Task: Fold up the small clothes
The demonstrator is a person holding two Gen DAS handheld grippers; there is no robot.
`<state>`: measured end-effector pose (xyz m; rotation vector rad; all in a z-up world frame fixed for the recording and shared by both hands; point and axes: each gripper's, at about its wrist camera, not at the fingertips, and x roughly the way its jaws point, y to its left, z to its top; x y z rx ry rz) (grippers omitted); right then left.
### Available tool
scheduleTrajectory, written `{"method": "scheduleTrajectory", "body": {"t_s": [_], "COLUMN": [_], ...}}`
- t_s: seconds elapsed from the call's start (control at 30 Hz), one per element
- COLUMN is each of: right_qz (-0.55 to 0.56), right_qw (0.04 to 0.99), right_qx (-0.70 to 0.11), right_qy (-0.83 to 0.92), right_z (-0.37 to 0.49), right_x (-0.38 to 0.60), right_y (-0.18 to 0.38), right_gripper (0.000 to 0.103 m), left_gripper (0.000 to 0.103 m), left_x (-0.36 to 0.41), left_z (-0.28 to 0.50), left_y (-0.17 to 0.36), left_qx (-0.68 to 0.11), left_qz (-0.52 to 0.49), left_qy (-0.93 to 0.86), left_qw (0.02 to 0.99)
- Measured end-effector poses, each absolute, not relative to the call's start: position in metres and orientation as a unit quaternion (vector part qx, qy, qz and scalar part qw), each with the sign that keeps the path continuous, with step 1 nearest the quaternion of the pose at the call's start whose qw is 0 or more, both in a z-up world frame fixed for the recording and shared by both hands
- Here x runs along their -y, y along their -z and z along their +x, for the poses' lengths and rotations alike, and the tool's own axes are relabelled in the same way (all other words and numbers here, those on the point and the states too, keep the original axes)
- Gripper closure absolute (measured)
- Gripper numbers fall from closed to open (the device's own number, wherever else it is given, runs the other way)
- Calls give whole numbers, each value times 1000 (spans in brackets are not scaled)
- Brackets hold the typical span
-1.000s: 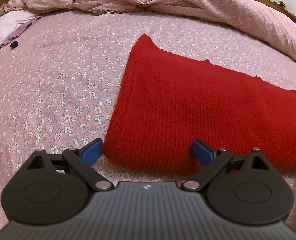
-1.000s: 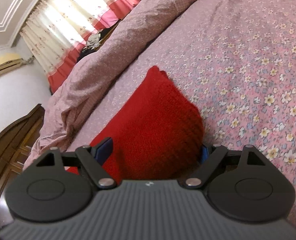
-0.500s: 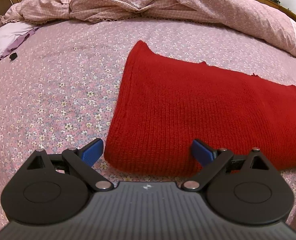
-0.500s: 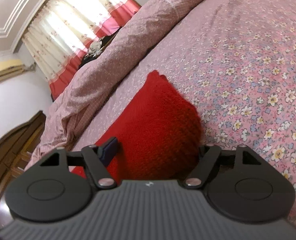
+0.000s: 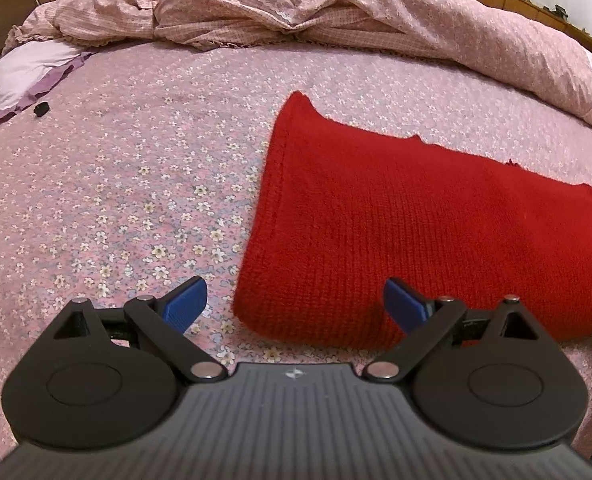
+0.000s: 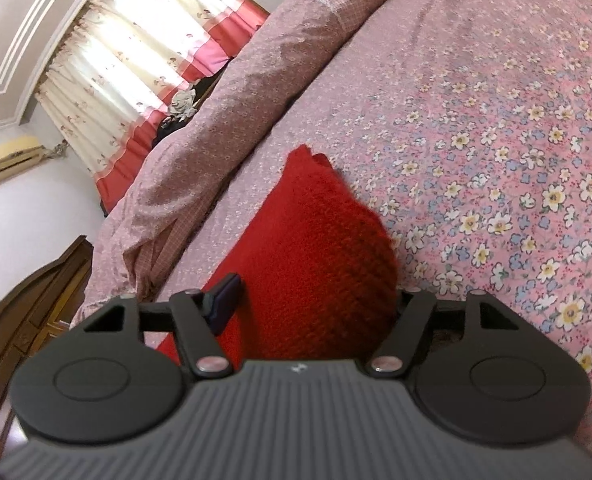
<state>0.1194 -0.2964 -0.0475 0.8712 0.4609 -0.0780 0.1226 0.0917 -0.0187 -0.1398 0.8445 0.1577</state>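
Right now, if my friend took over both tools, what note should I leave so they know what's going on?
Left tool: open, its jaws either side of the near left corner of the red knitted garment, not gripping.
Right tool: jaws closing around the garment's other end; a hump of the knit sits between them, not clearly pinched yet.
The garment lies flat on the floral bedsheet.
Done: garment spread out.
Left: grip both ends, fold it over.

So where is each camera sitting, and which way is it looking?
Left wrist: on the left gripper, looking down across the floral bedsheet at the flat red knit; its open blue fingers show.
Right wrist: on the right gripper, looking along the bed toward the curtains; its jaws are closing around the knit's end.
Both show the knit, bedsheet and quilt.
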Motion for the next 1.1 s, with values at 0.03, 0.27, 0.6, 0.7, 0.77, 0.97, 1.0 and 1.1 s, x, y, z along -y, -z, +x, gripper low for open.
{"method": "scheduleTrajectory", "body": {"t_s": [0.03, 0.27, 0.6, 0.7, 0.77, 0.97, 1.0, 1.1], "right_qz": [426, 480, 420, 403, 394, 366, 365, 358], "right_qw": [876, 847, 881, 891, 895, 911, 912, 915], "right_qx": [-222, -226, -215, -210, -206, -187, -185, -176], "right_qy": [40, 41, 30, 25, 19, -26, -36, -63], "right_z": [119, 120, 124, 125, 127, 131, 133, 137], "right_x": [299, 311, 291, 284, 281, 266, 261, 247], "right_y": [48, 52, 20, 10, 4, -26, -31, -46], "right_gripper": [40, 62, 69, 69, 70, 71, 71, 71], "left_gripper": [6, 6, 6, 6, 6, 6, 6, 6], "left_x": [-92, -99, -117, -120, -123, -132, -134, -139], "left_z": [123, 121, 119, 119, 118, 118, 119, 121], "left_y": [18, 13, 12, 14, 14, 14, 14, 11], "left_qx": [-409, -402, -398, -399, -399, -397, -396, -394], "left_qz": [-66, -60, -75, -76, -77, -74, -71, -59], "left_qy": [-78, -91, -99, -103, -103, -107, -110, -118], "left_qw": [907, 909, 909, 908, 908, 908, 909, 909]}}
